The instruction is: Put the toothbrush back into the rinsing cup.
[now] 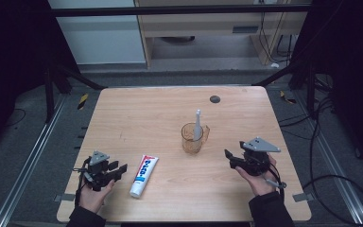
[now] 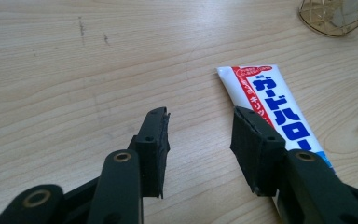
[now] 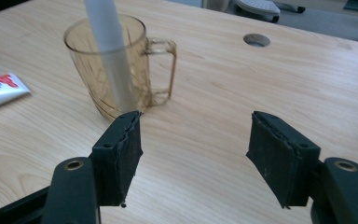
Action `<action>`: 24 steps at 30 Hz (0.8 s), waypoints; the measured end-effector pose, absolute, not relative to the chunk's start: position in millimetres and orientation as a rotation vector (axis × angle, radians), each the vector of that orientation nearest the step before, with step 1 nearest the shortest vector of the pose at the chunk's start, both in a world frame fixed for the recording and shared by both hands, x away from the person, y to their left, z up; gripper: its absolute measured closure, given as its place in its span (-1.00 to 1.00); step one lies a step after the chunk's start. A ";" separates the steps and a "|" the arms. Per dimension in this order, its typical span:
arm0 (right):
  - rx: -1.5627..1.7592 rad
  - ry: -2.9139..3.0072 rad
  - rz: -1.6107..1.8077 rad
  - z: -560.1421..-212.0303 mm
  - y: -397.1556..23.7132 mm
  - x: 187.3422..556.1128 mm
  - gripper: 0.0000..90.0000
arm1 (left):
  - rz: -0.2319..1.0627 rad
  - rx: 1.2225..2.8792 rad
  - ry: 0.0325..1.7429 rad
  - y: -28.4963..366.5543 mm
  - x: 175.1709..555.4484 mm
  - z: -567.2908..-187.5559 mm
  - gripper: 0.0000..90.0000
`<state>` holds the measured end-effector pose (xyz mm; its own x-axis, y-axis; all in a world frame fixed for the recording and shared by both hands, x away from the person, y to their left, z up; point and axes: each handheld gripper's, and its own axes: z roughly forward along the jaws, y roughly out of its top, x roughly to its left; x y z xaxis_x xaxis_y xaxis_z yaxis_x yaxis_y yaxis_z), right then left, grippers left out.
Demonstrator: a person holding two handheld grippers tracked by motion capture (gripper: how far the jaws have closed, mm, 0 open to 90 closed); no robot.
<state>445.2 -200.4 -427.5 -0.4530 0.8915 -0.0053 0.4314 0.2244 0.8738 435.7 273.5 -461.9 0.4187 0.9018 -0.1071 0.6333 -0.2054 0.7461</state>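
Toothpaste tube [image 2: 279, 105] half hidden behind the left gripper [image 2: 200, 144], right gripper [image 3: 193, 156] likewise spread empty over the wooden table [image 1: 137, 113], dark room around.

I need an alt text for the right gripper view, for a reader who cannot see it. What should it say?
Two black fingers of the right gripper stand apart over a light wooden table, with nothing between them. Just beyond the left one stands a clear amber mug holding an upright white toothbrush handle. The flat end of a white toothpaste tube lies at the left edge.
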 end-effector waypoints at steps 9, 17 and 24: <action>1.249 2.017 1.094 -444.0 -220.9 441.3 -0.24 | 0.448 1.996 1.255 254.5 439.8 -460.5 -0.02; 1.302 2.021 1.071 -450.0 -232.3 439.9 -0.25 | 0.448 2.036 1.226 239.5 444.1 -458.1 -0.21; 1.315 2.045 1.008 -453.5 -230.7 441.4 -0.35 | 0.456 2.054 1.204 224.7 448.1 -451.1 -0.35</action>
<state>441.4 -230.7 -453.5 -0.4054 0.9139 -0.0210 0.5401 0.2580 0.8010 448.1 224.7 -451.1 0.5053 0.8617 -0.0474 0.6144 -0.3207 0.7209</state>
